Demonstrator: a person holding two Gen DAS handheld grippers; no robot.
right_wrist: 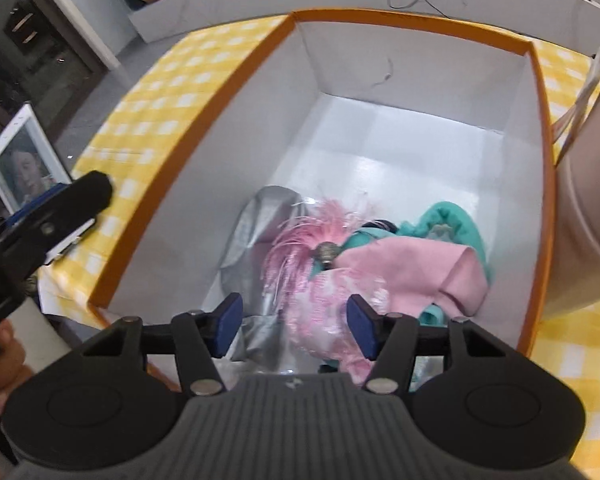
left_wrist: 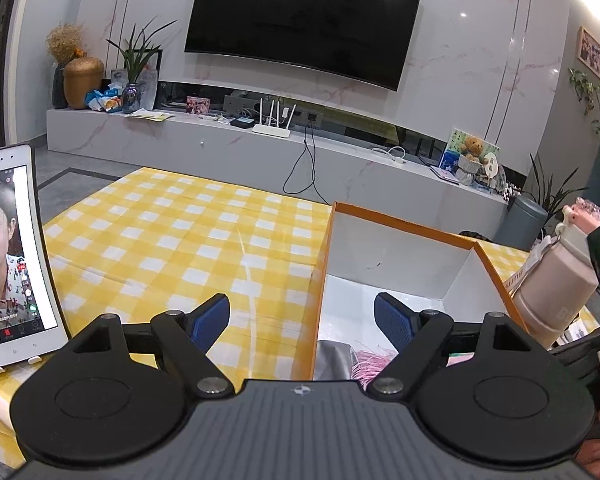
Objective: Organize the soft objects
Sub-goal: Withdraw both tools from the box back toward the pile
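Note:
An orange-rimmed box with a white inside (right_wrist: pixel 236 128) stands on the yellow checked table; its left wall shows in the left wrist view (left_wrist: pixel 322 272). In its near end lie soft items: a silver cloth (right_wrist: pixel 256 232), a pink feathery piece (right_wrist: pixel 296 252), a pink cloth (right_wrist: pixel 412 268) and a teal cloth (right_wrist: pixel 456 224). My right gripper (right_wrist: pixel 294 326) is open and empty, just above the pile. My left gripper (left_wrist: pixel 302 322) is open and empty, astride the box's left wall. The silver cloth (left_wrist: pixel 334 360) and pink feathers (left_wrist: pixel 370 364) show between its fingers.
A white tablet (left_wrist: pixel 8 252) playing a video stands on the table at the left, also in the right wrist view (right_wrist: pixel 24 160). A beige bottle (left_wrist: pixel 552 292) stands right of the box. A TV and a low white console are behind the table.

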